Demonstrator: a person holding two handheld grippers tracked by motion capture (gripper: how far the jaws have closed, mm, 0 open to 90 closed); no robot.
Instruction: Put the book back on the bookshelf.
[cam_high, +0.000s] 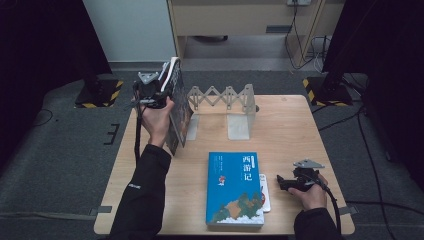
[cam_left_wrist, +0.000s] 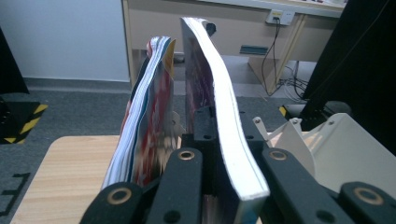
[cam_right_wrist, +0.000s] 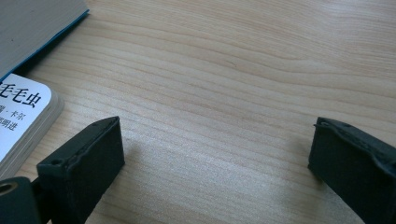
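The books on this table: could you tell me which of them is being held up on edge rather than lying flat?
The book with the colourful cover, clamped upright in the left gripper near the white bookend rack. The blue book lies flat, with a small white book tucked beside it.

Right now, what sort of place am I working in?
Probably a lab or office recording station: a small wooden table on grey carpet, yellow-black striped stand bases at each side, dark curtains, and a desk with trailing cables behind.

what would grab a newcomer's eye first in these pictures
The left gripper holds colourful paperback books upright above the wooden table's left rear, beside a white metal expanding book rack. A bright blue hardback book lies flat at the front, with the open right gripper resting beside it.
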